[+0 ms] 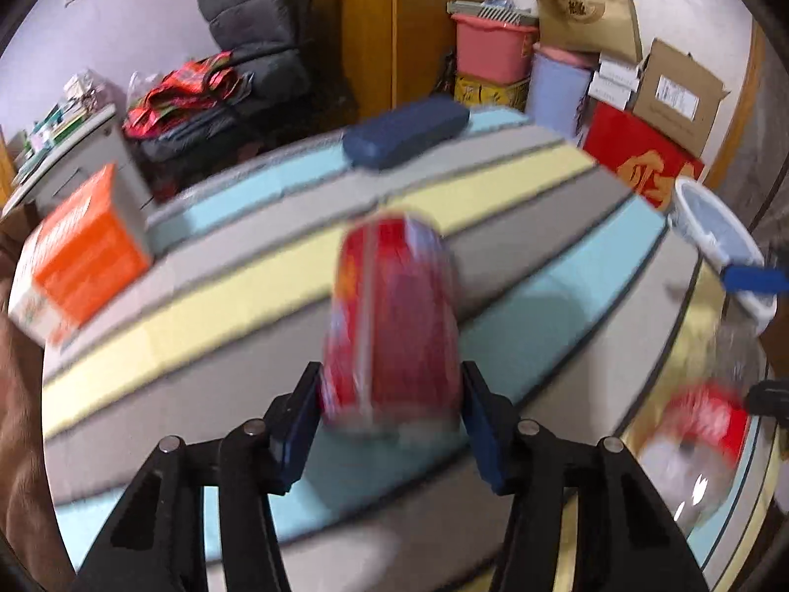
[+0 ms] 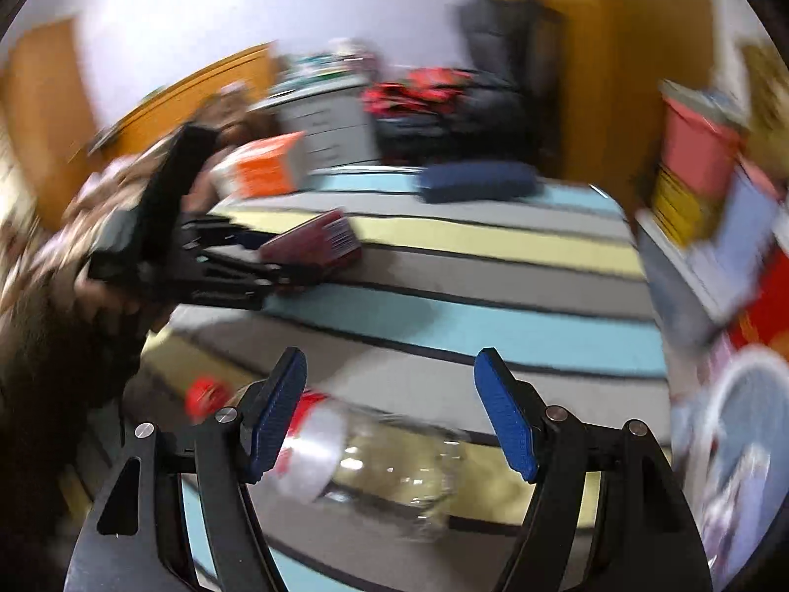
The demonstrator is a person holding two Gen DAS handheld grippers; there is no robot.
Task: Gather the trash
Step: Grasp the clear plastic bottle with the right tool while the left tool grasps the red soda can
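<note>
Even, soft indoor light is falling on both views, casting only faint shadows. Motion blur is smearing the can (image 1: 392, 325) and the bench (image 1: 276, 296) in the left view; the right view is blurring more heavily, especially toward its edges. Glare is glinting off the bottle (image 2: 389, 463). Fisheye distortion is bending the stripes, and dark vignetting is ringing each frame
</note>
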